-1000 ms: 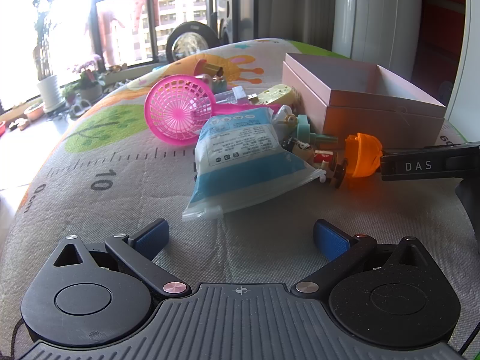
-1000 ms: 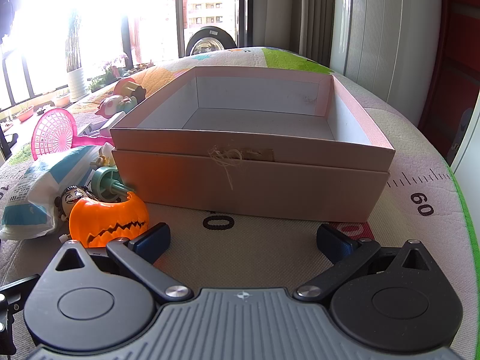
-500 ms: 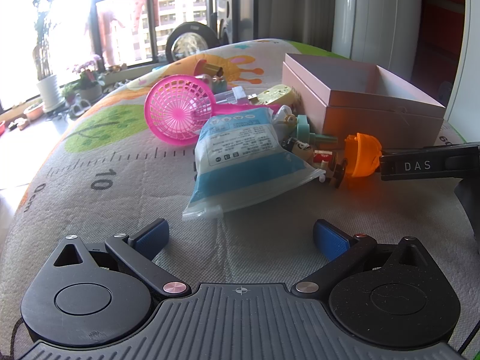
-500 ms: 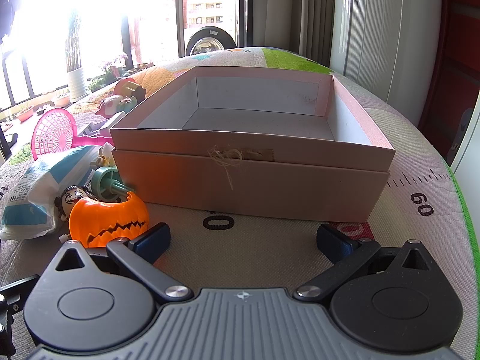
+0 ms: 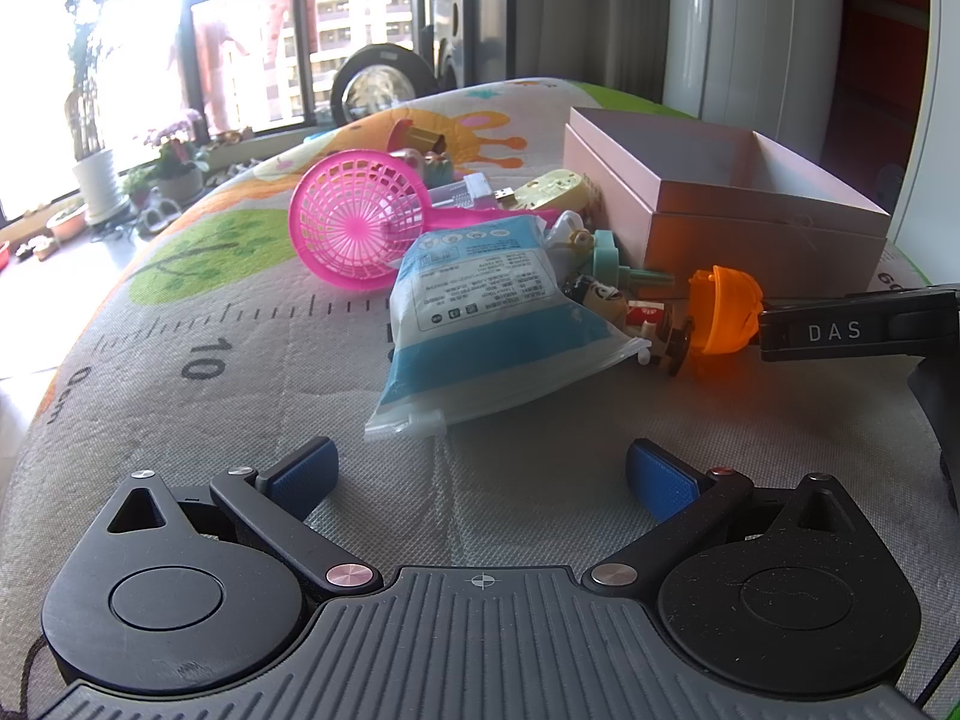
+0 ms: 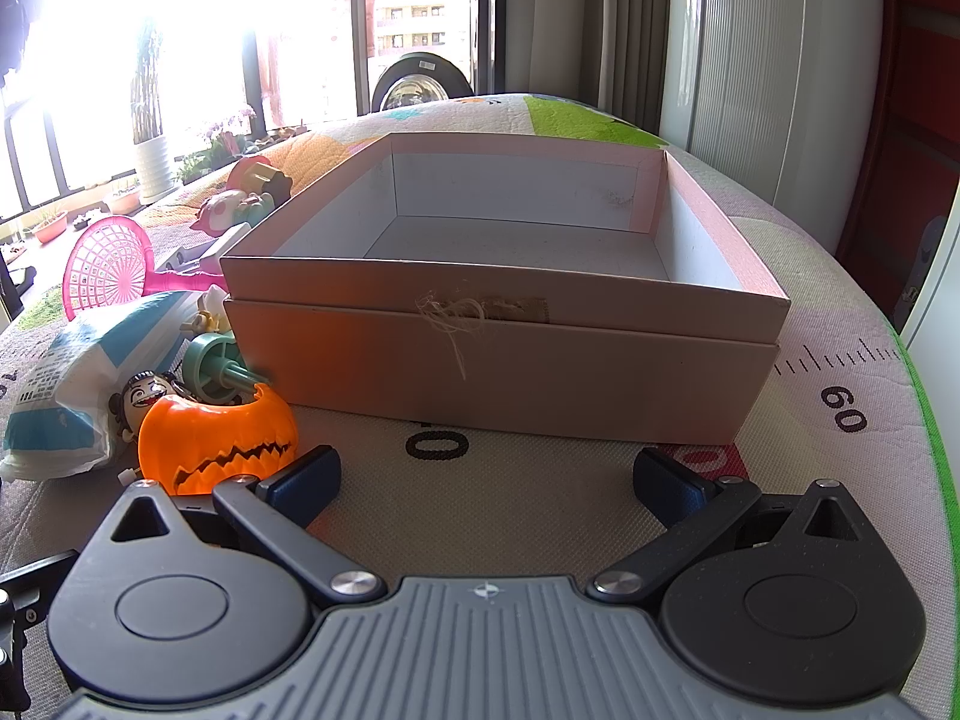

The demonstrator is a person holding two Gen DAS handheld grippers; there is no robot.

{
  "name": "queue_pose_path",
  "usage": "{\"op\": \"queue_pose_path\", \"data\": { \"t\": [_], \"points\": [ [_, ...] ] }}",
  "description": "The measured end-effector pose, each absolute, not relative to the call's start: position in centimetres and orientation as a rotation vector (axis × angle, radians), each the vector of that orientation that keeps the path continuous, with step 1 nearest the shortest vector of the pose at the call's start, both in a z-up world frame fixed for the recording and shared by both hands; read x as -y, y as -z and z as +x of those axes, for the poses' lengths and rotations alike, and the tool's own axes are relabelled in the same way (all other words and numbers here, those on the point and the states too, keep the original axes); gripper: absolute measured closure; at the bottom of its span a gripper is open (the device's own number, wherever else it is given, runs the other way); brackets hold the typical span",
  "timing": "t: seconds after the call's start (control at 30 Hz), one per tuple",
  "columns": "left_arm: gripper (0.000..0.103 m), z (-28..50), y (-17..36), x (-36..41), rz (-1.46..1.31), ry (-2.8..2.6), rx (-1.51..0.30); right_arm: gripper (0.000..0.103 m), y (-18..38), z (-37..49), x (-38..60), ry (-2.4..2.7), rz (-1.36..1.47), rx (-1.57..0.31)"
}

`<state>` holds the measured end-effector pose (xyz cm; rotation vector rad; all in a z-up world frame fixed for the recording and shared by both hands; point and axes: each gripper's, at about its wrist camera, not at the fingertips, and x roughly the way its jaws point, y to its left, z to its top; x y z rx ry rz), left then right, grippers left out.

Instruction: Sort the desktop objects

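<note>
Left and right wrist views, start of a sorting pass. The left gripper (image 5: 480, 471) hangs low over the play mat (image 5: 198, 324), jaws wide apart and holding nothing. Directly ahead of them lies a blue-and-white sachet (image 5: 486, 330); beyond it is a pink mesh scoop (image 5: 348, 228), and ahead to the right a small laughing figurine (image 5: 624, 315) and a teal wheel-shaped toy (image 5: 612, 261).

The right gripper (image 6: 486, 477) also has its jaws fully apart and empty. The orange jack-o'-lantern toy (image 6: 219, 441) sits just outside its left jaw, close to that fingertip but not between the two. Straight ahead of the jaws stands the open pink box (image 6: 504, 354), its floor bare as far as can be seen.

Change over the last second: none detectable. Both grippers, the clutter and the box keep the same positions in both views, so this reads as a pause before the first pick.

Meaning for the task: apparently nothing has been sorted yet, since every loose item lies on the mat left of the box. The pumpkin is the nearest candidate; taking it would probably require the right gripper to shift leftward until the toy lies between the jaws.
</note>
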<state>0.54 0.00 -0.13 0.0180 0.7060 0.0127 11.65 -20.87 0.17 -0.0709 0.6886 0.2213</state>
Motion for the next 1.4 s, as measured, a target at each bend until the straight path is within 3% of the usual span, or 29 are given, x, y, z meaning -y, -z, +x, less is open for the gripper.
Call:
{"op": "queue_pose_path", "data": {
  "t": [0.8,1.4],
  "points": [
    [0.0,0.8,0.2,0.1,0.022,-0.013,-0.726,0.0,-0.3,11.5,21.0,-0.227,-0.065,-0.695],
    [0.0,0.9,-1.1,-0.6,0.057,0.072,-0.762,0.0,-1.3,5.9,22.4,-0.227,-0.093,-0.798]
  ]
}}
